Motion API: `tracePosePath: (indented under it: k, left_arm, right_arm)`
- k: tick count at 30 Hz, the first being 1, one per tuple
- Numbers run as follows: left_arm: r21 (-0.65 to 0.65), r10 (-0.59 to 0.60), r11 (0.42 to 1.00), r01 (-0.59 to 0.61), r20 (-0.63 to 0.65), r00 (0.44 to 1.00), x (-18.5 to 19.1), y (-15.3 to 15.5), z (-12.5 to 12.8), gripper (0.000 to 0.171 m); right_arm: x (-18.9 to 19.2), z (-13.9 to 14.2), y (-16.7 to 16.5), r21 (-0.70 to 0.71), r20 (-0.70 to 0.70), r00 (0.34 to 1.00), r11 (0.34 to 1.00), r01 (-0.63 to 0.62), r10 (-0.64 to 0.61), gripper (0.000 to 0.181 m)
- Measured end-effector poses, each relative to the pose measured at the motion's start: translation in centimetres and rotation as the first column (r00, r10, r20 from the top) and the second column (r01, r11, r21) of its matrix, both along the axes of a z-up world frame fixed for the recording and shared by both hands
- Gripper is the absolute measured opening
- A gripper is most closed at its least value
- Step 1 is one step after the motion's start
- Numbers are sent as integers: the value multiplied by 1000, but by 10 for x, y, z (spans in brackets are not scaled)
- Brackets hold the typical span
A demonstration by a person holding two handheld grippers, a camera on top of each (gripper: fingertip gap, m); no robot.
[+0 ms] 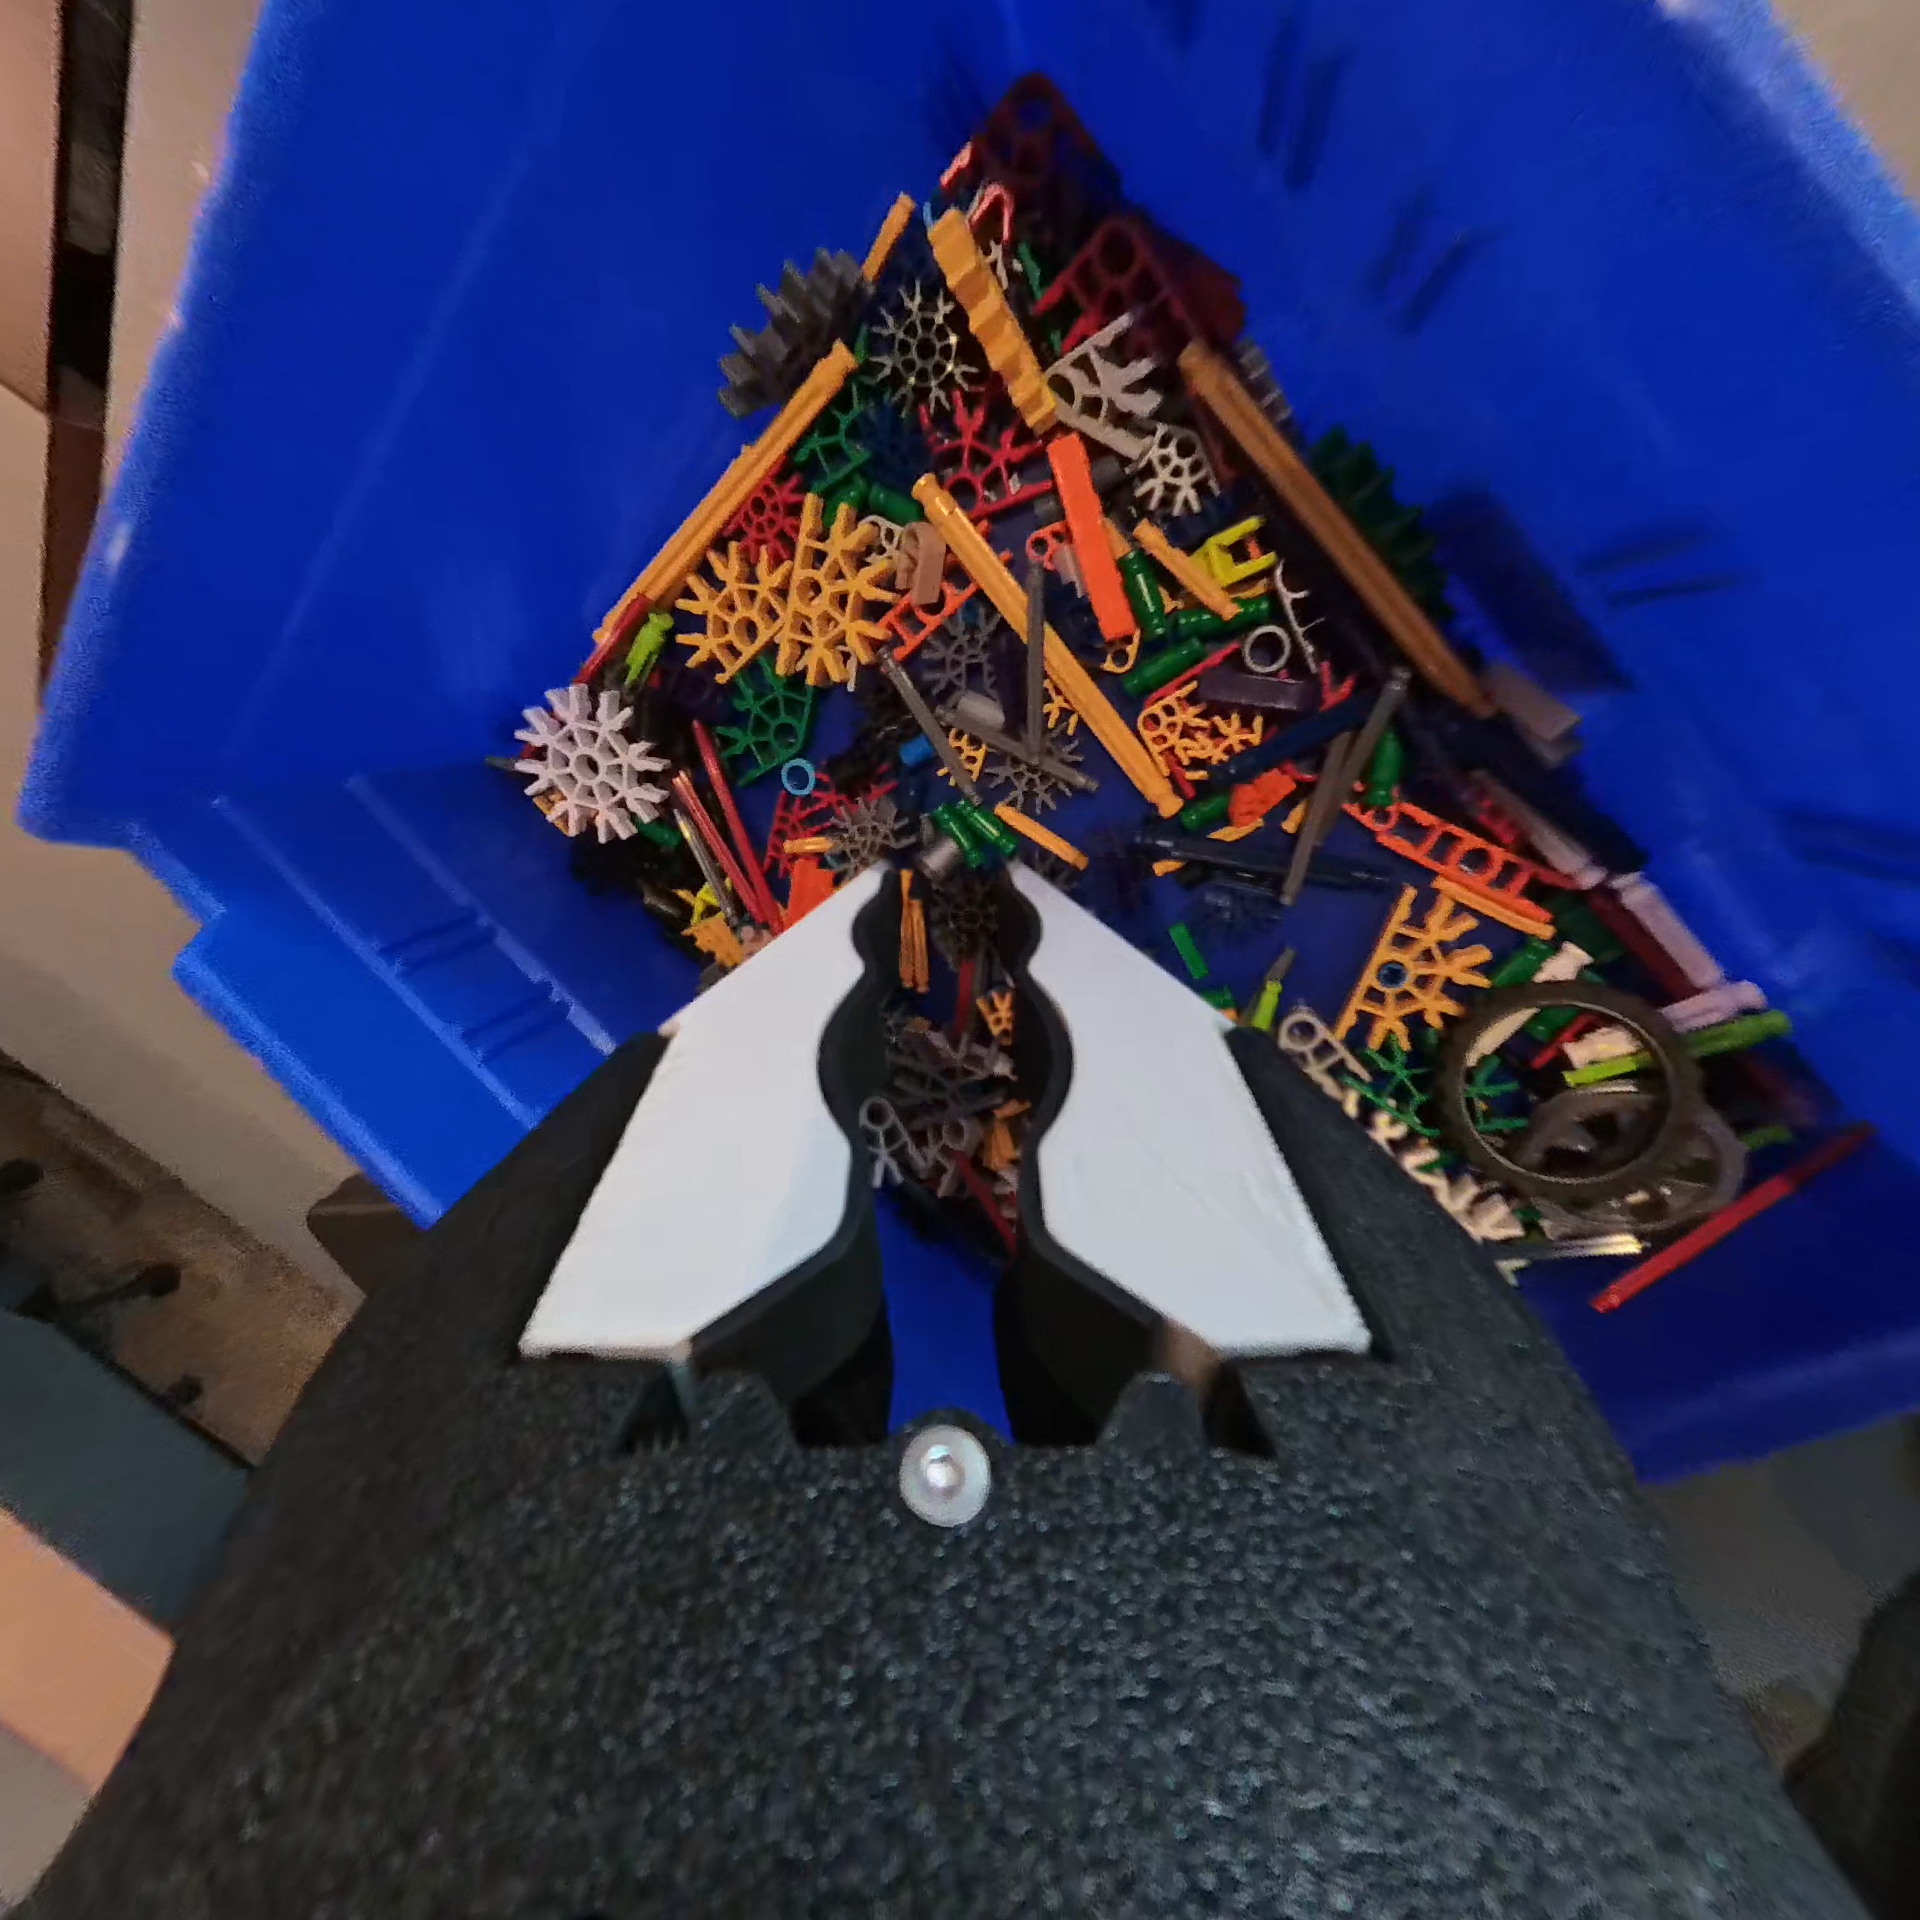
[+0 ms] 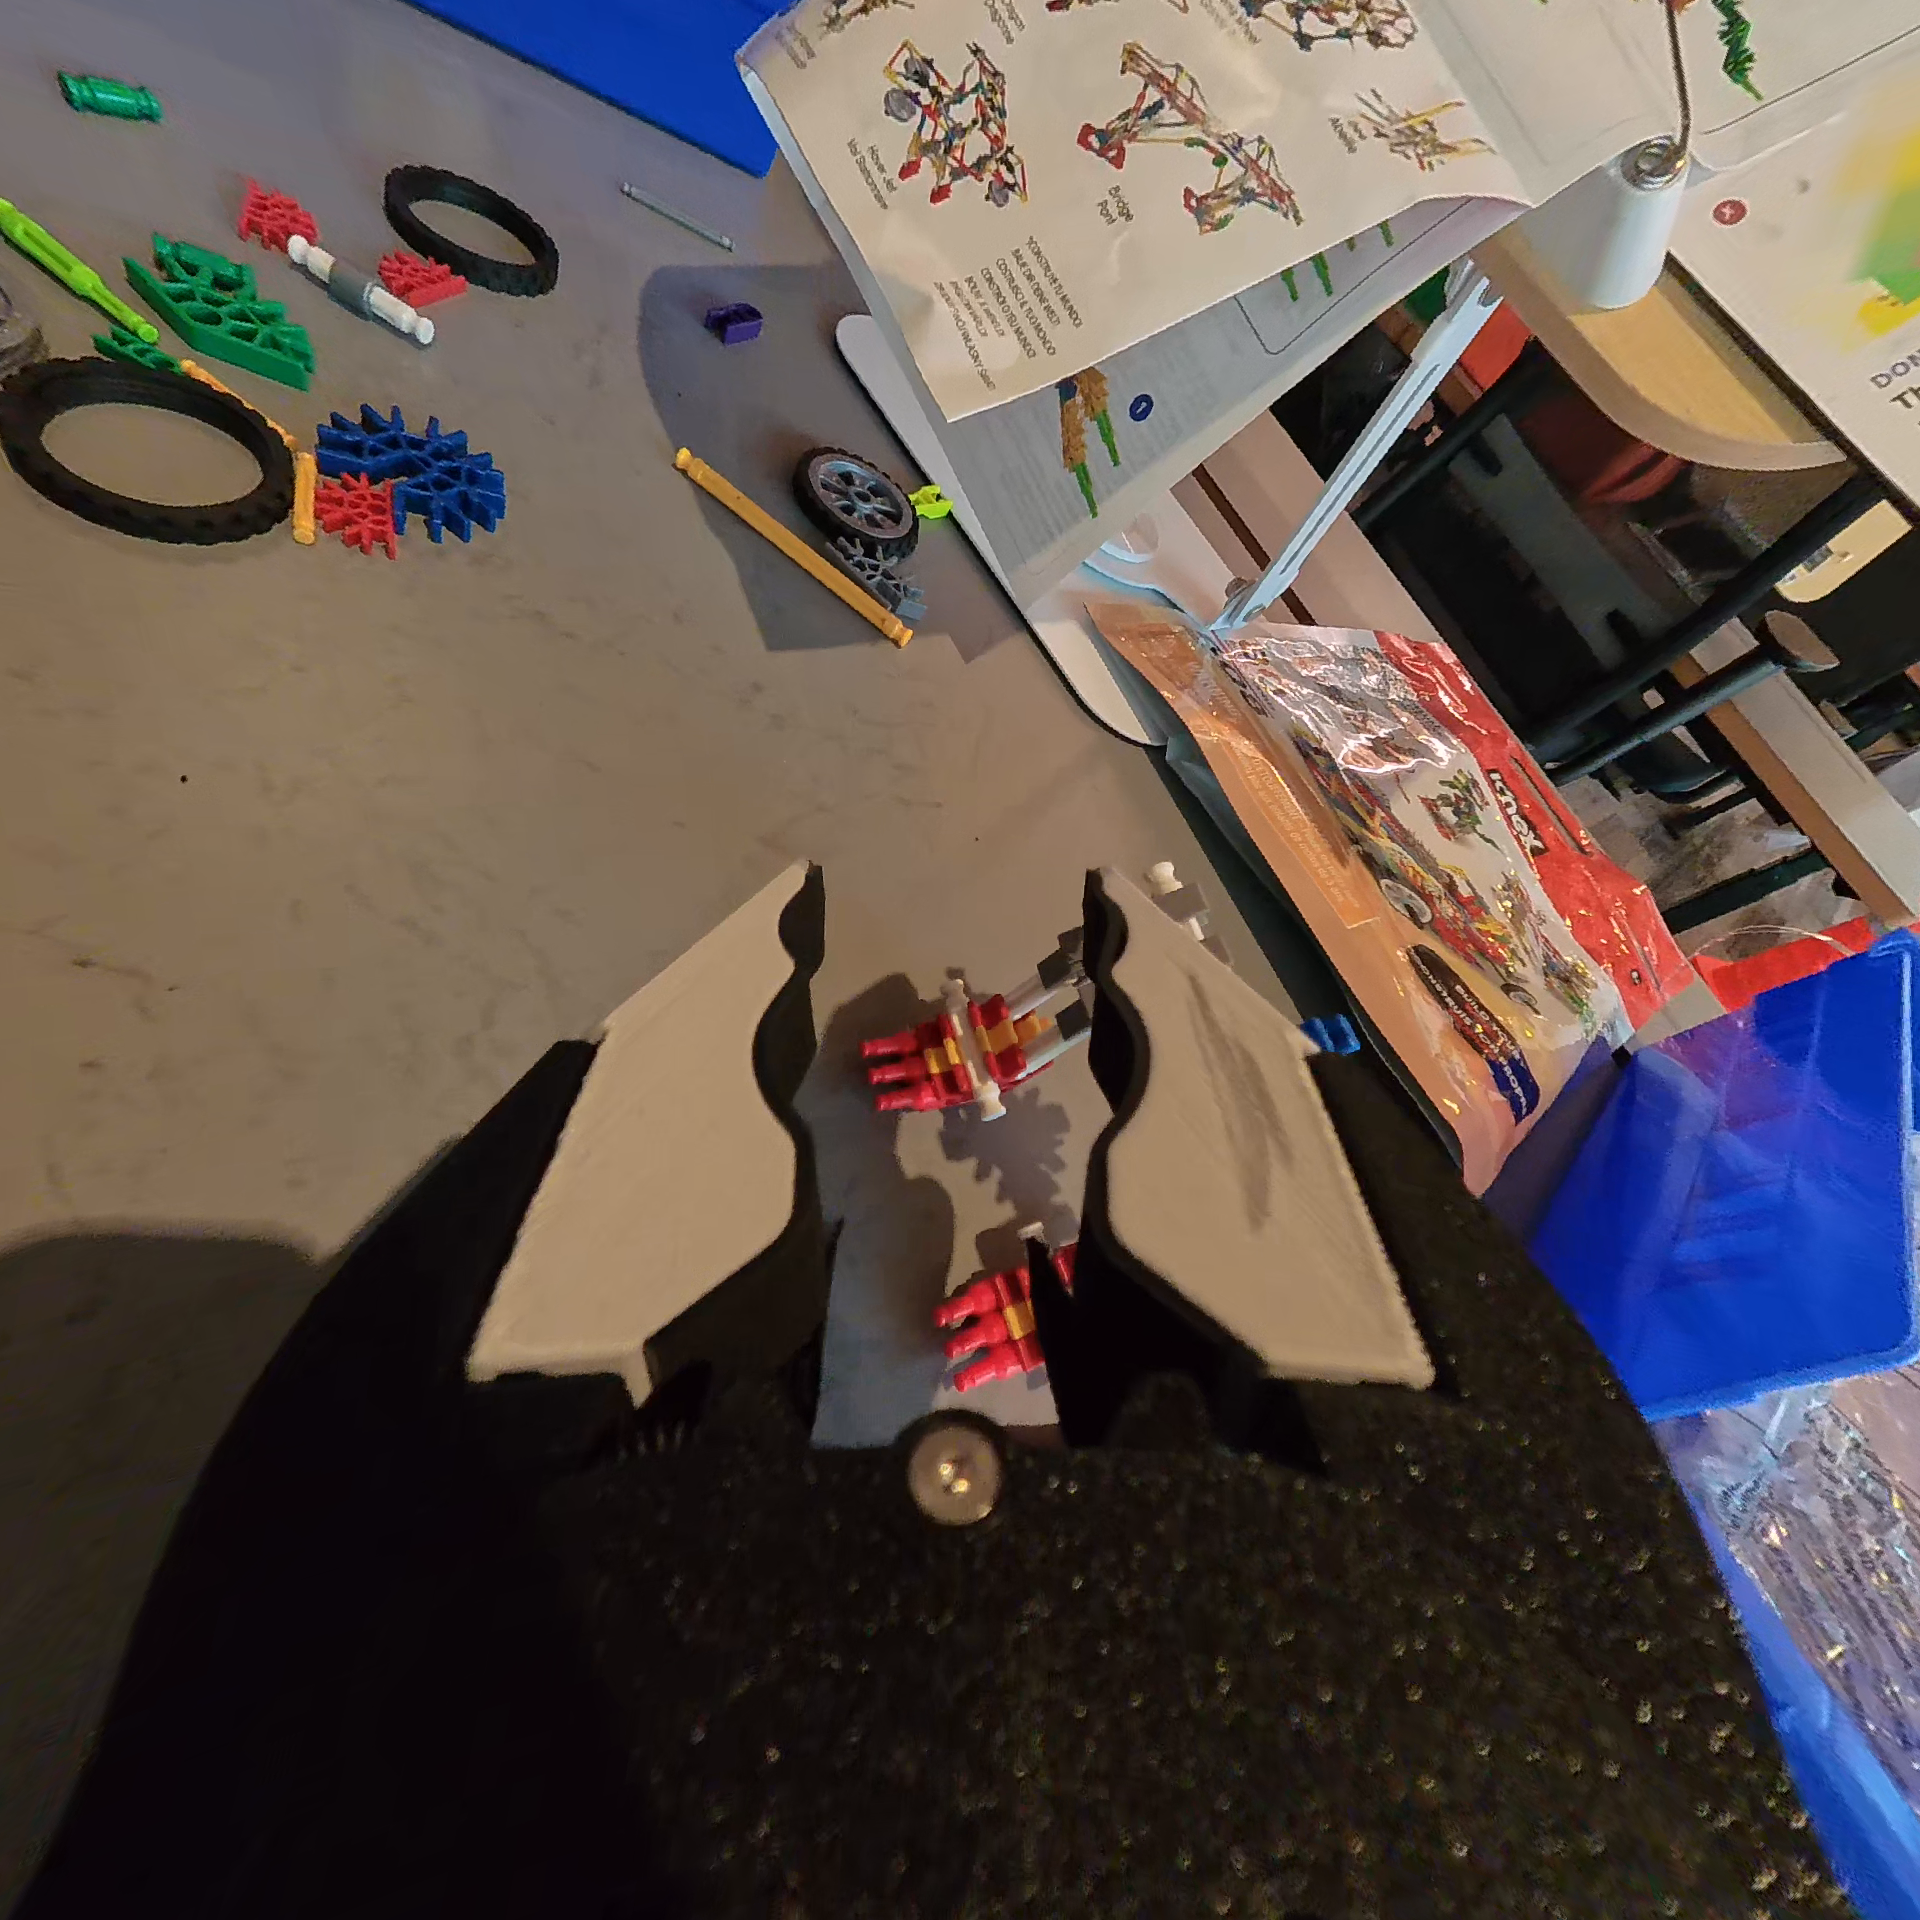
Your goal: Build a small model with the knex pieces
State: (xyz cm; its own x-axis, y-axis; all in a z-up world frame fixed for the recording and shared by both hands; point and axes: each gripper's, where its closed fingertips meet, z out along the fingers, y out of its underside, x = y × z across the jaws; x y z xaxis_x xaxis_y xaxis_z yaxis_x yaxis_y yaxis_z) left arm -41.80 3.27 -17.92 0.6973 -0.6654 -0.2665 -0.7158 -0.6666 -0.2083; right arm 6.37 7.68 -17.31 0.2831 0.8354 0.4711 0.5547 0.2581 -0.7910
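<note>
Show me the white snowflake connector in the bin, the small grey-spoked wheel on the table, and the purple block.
white snowflake connector [image 1: 590, 762], left wrist view, hub
small grey-spoked wheel [image 2: 858, 502], right wrist view, hub
purple block [image 2: 734, 321], right wrist view, top face

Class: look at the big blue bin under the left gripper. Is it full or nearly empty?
Nearly empty: the blue bin holds only a shallow layer of construction pieces, its walls bare.

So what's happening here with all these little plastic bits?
A person holds two tongs. The left tongs hang open over a big blue plastic bin full of mixed coloured construction-toy pieces, gripping nothing. The right tongs are open above a small red, yellow and white assembled piece on the grey table.
</note>
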Motion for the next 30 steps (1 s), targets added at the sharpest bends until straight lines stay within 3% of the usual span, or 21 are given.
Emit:
tracePosePath:
  k: [9, 14, 21, 27, 30]
  left_arm:
    - [-73, 39, 997, -36, 35, 999, -1, 8, -40, 18]
    - [-64, 81, 995, -80, 13, 997, -12, 8, -40, 18]
    - [-100, 128, 988, -120, 80, 988, -14, 5, -45, 17]
    - [-68, 99, 993, -95, 65, 993, -12, 6, -45, 12]
    - [-26, 95, 995, -93, 87, 992, -9, 11, -37, 0]
  right_arm:
    - [0, 0, 0, -1, 2, 1000, 1000, 1, -1, 50]
    - [0, 0, 0, 3, 2, 1000, 1000, 0, 0, 50]
    - [0, 1, -1, 8, 3, 1000, 1000, 0, 0, 50]
    - [1, 1, -1, 9, 6, 1000, 1000, 0, 0, 50]
    - [1, 1, -1, 11, 6, 1000, 1000, 0, 0, 50]
